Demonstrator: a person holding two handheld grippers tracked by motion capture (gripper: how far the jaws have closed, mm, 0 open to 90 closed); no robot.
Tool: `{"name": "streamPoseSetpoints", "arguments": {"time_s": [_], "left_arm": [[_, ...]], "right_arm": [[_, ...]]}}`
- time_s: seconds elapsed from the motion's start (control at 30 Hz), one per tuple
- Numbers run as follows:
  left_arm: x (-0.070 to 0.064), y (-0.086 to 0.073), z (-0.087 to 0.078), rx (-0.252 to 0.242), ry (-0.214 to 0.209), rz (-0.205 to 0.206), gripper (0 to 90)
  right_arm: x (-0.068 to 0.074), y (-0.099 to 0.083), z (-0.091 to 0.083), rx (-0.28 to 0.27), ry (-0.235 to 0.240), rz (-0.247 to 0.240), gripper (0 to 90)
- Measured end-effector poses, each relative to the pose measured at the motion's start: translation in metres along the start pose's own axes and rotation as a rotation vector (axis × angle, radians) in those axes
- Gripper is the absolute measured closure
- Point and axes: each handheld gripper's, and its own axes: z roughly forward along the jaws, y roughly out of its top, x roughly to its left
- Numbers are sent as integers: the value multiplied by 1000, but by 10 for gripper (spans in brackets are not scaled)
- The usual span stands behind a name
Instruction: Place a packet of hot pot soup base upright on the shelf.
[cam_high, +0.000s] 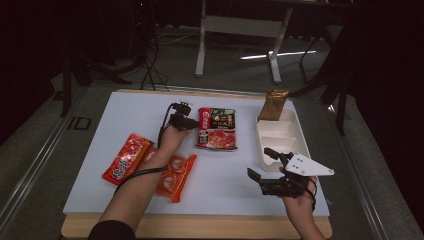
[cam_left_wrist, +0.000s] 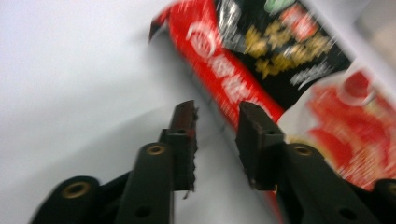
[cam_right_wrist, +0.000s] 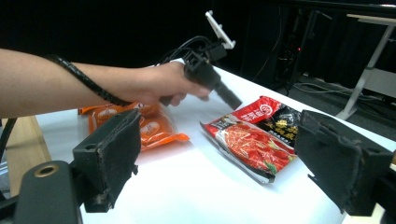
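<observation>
While the left gripper (cam_high: 192, 121) is held low over the white table (cam_high: 100, 150), its jaws are seen slightly parted with nothing between them, poised at the left edge of the red-and-black soup-base packet (cam_high: 216, 128). White logo lettering on the packet's red band is blurred and cannot be read. The right gripper (cam_high: 262, 164) is held wide open and empty beside the white tray (cam_high: 295, 127). Two orange packets (cam_high: 172, 175) are seen nearby.
</observation>
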Motion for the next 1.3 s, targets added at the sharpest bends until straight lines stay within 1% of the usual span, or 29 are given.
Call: {"name": "streamPoseSetpoints", "arguments": {"time_s": [0.03, 0.07, 0.1, 0.13, 0.17, 0.2, 0.27, 0.37, 0.4, 0.43, 0.5, 0.53, 0.6, 0.67, 0.7, 0.73, 0.77, 0.8, 0.87, 0.9, 0.93, 1.0, 1.07, 1.13, 1.17, 1.3], "left_arm": [[0, 2, 1, -9, -8, -7, 625], [0, 3, 2, -8, -4, -7, 601], [0, 4, 3, -8, -5, -18, 583], [1, 4, 5, -8, -7, -33, 583], [1, 4, 5, -8, -7, -33, 583], [2, 6, 8, -9, 3, -39, 582], [2, 7, 11, -3, 13, -32, 568], [3, 9, 15, -10, 9, -43, 567], [3, 11, 16, -13, 15, -36, 567], [4, 13, 18, -6, 13, -30, 568], [6, 14, 22, 1, 6, -44, 567], [6, 14, 22, 1, 6, -44, 568], [8, 15, 30, 4, 1, -43, 569], [8, 17, 36, 11, 12, -36, 570], [8, 18, 39, 3, 1, -44, 570], [8, 19, 41, -3, 2, -44, 570], [7, 21, 43, -12, 13, -27, 574], [7, 23, 45, -12, 16, -10, 581], [7, 29, 46, -33, 18, -5, 584], [7, 31, 47, -36, 14, -4, 593], [8, 33, 47, -31, 14, 1, 593], [7, 37, 48, -34, 33, 10, 592], [8, 37, 51, -13, 40, 4, 591], [8, 34, 57, 17, 45, 12, 586], [7, 32, 59, 14, 27, 0, 585], [7, 33, 64, 8, 29, -10, 575]], "right_arm": [[0, 0, 0, 1, 1, 1, 147], [1, 0, 0, 2, 0, -1, 147], [1, 0, 0, 4, -3, -4, 147], [0, 0, 0, 3, -2, -4, 147], [0, -1, 0, 2, 0, -1, 147], [0, -1, 0, 2, 0, 3, 147], [-1, -1, 0, 4, 0, 1, 147], [-1, -2, 0, 6, 2, -1, 147], [-1, -2, 0, 9, 3, 1, 147], [-1, -2, 0, 10, 4, 3, 147], [-1, -3, 0, 11, 5, 4, 147], [-1, -3, 0, 11, 5, 4, 147], [-2, -4, 1, 16, 8, 8, 147], [-2, -4, 2, 20, 7, 9, 147], [-2, -4, 2, 23, 10, 10, 147], [-1, -5, 3, 26, 9, 9, 147], [-1, -5, 3, 30, 10, 10, 147], [-1, -6, 4, 35, 10, 9, 147], [0, -7, 4, 41, 11, 9, 147], [-1, -8, 5, 44, 12, 7, 147], [-1, -8, 5, 48, 11, 11, 147], [-2, -9, 6, 50, 14, 10, 147], [-2, -9, 7, 51, 14, 9, 147], [-1, -9, 7, 52, 17, 8, 147], [-1, -9, 8, 53, 18, 8, 147], [-1, -10, 7, 55, 22, 6, 147]]}}
